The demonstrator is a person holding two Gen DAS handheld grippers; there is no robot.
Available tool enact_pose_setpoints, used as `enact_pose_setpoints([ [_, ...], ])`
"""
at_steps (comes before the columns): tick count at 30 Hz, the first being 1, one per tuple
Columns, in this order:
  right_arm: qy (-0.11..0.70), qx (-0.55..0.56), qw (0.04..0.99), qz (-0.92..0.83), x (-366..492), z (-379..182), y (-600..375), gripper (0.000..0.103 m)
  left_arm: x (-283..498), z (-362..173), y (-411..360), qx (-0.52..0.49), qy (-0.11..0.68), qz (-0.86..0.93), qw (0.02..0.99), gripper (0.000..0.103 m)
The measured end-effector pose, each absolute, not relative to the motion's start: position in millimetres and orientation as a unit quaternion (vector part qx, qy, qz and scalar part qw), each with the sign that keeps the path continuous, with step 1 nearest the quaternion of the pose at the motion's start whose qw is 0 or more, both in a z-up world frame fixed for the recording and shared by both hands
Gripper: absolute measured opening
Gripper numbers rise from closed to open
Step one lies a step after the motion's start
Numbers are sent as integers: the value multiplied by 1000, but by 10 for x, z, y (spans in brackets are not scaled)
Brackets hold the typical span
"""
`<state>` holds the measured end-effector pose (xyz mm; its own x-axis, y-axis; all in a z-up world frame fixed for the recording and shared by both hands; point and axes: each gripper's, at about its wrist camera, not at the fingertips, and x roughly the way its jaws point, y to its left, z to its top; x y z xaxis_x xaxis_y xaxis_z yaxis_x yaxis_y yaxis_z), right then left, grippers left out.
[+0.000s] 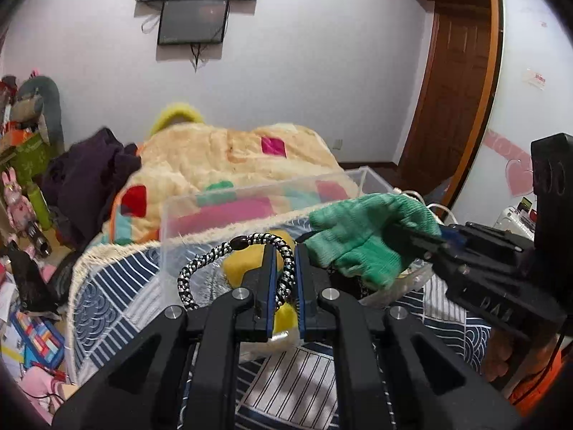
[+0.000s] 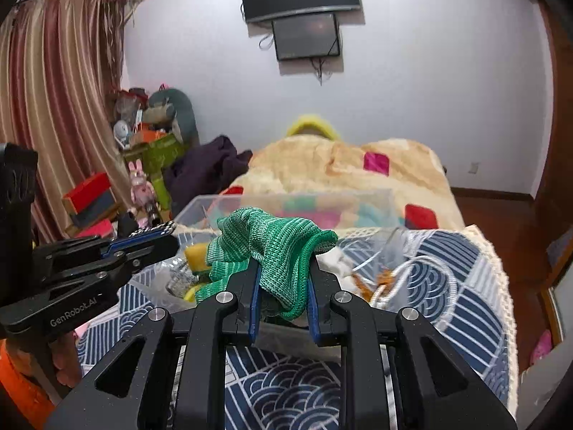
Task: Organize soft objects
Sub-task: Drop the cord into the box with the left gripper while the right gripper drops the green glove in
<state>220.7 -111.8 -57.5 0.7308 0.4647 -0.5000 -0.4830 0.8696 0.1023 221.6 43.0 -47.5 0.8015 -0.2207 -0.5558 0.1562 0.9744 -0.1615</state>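
L gripper pinches b/w braided loop over clear bin, R gripper at its 3 o'clock, level, clamping green knit glove.

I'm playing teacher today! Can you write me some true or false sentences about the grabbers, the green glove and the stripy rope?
1. The left gripper is pinching a black-and-white braided rope. True.
2. The right gripper is open with nothing in it. False: it is shut on the green knit glove.
3. The clear plastic box sits on a blue-and-white patterned cover. True.
4. The glove is lying flat on the floor. False: it is held up above the box.
5. Something yellow lies inside the box. True.
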Motion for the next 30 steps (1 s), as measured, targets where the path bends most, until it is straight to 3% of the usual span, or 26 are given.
enact_pose_setpoints([
  [9,278,-59,925,253,2215,-670,-971,21,2401,-714,392,-61,335,-105,934,9],
  [11,279,-62,923,256,2206,-654,-986,26,2370,-721,392,-63,337,-109,933,9],
  [15,275,-59,923,261,2122,-624,-1053,52,2258,-685,406,-65,334,-113,933,11],
  [20,261,-82,930,244,1993,-557,-1078,55,2028,-560,393,-61,314,-107,941,28],
  [22,253,-77,934,242,1939,-509,-1129,60,1939,-483,401,-63,303,-106,945,29],
  [30,208,-50,945,249,1584,-183,-1347,60,1464,-68,418,-78,241,-103,962,32],
])
